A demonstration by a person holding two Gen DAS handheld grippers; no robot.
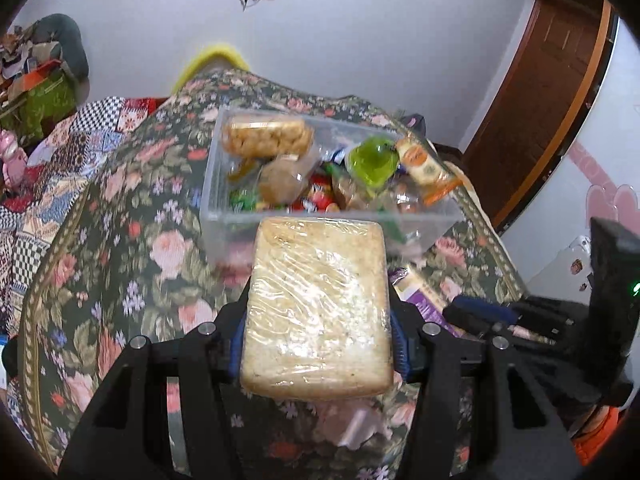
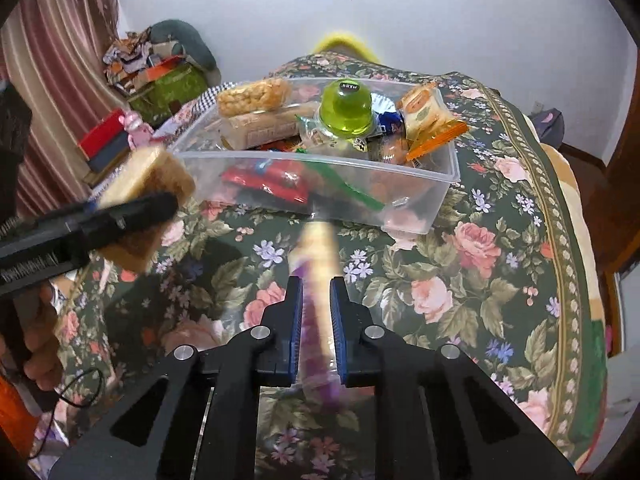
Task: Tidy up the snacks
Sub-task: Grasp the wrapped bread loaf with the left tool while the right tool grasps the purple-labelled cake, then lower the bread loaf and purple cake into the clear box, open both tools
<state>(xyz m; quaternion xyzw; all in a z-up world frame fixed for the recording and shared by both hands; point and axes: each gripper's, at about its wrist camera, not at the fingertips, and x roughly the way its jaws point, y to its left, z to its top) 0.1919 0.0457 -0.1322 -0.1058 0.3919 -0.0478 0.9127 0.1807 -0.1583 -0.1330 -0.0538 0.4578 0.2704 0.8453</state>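
- Floral tablecloth point(image 2: 460, 264) covers the table; clear plastic bin point(image 2: 448, 168) of snacks sits on it at the far side.
- Left gripper point(image 1: 318, 332) angled down toward the bin, lifted off the cloth, clamped on the sides of a wrapped rice cake block point(image 1: 318, 304).
- Right gripper point(image 2: 316, 320) pitched down, jaws nearly together, pinching a thin purple-and-yellow packet point(image 2: 318, 280) on edge; packet is blurred.
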